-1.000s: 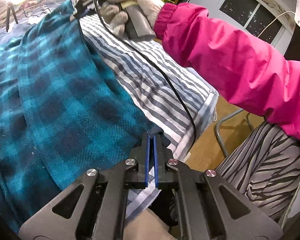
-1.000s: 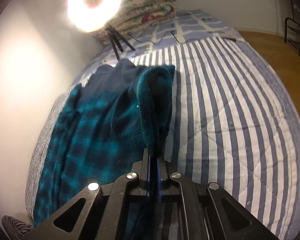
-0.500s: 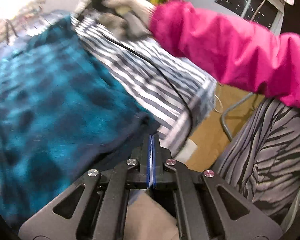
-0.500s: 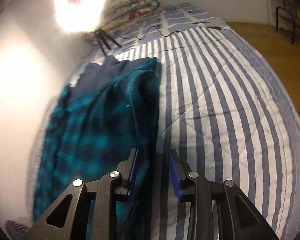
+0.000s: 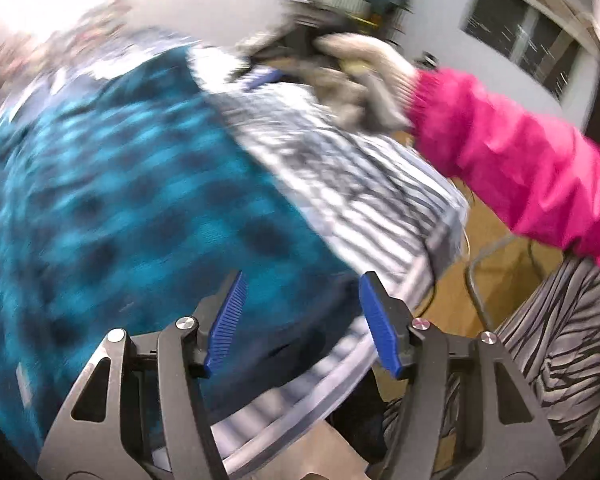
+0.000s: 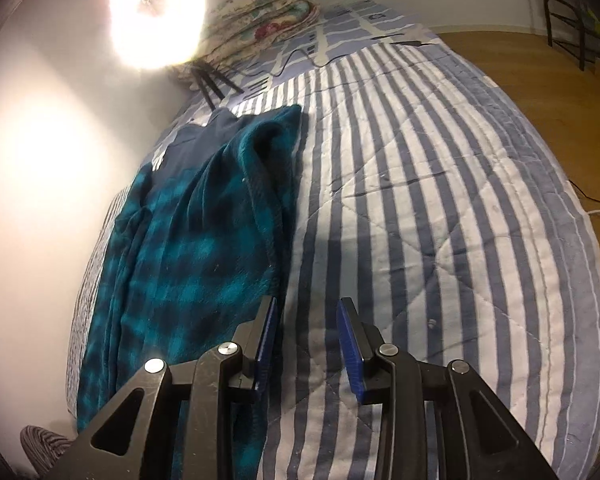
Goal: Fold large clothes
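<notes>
Right claw (image 6: 308, 344): jaws parted, nothing between the blue pads (image 6: 350, 354). It sits at the lower centre of the right wrist view, above the striped quilt (image 6: 440, 220), with its left pad just beside the near right edge of the garment.

Teal plaid fleece garment (image 6: 188, 256): lies on the bed in the left half of the right wrist view. Its long axis runs from the lower left of the frame up toward the upper centre, parallel to the quilt stripes and to the white wall (image 6: 40, 160) on its left. The far end shows a plain dark navy panel (image 6: 196, 148). The right edge is doubled over into a raised hem ridge (image 6: 268, 216).

Left claw (image 5: 300, 320): jaws wide apart, empty. The view is motion-blurred. The garment (image 5: 120, 208) fills the left and centre of this frame; one corner lies between the blue pads (image 5: 226, 320), but I cannot tell whether it touches them.

Upper right of the left wrist view: a gloved hand (image 5: 360, 80) in a pink sleeve (image 5: 520, 172) holds the other tool.

Upper left of the right wrist view: a ring lamp (image 6: 156, 12); folded floral bedding (image 6: 260, 12) lies just to its right.
</notes>
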